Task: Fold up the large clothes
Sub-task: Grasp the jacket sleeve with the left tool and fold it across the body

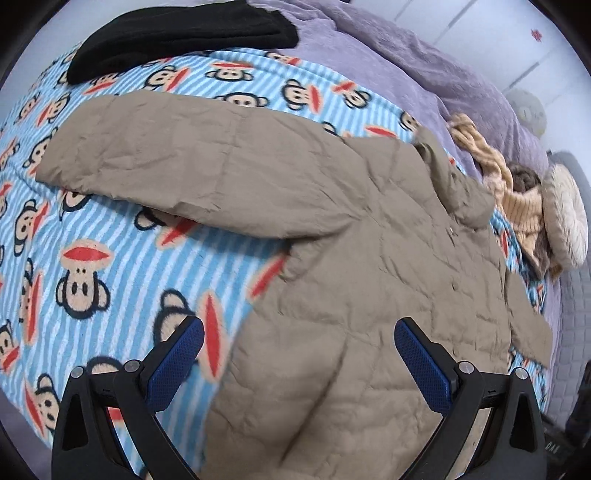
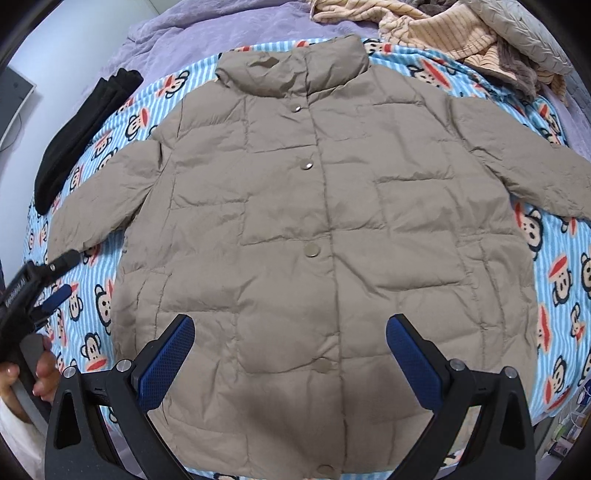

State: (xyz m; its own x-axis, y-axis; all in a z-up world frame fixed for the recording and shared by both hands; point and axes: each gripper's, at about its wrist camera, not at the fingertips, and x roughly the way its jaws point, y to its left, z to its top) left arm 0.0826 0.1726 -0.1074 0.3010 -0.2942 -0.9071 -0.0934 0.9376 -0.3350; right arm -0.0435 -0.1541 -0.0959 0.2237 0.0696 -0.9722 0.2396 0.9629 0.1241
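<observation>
As both grippers gape, jacket (image 2: 325, 221) flat, buttoned

White lettering runs along the black body of the left claw (image 2: 55, 282) in the right wrist view, too blurred to read.

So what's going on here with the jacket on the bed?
A person holds a two-finger tool in each hand above a beige puffer jacket laid flat, front up and snapped shut, on a monkey-print blanket. Both sleeves are spread out to the sides. The left tool and the right tool are both open above the hem end, gripping nothing. No fold has been made. A folded black garment and a pile of clothes lie nearby.
</observation>
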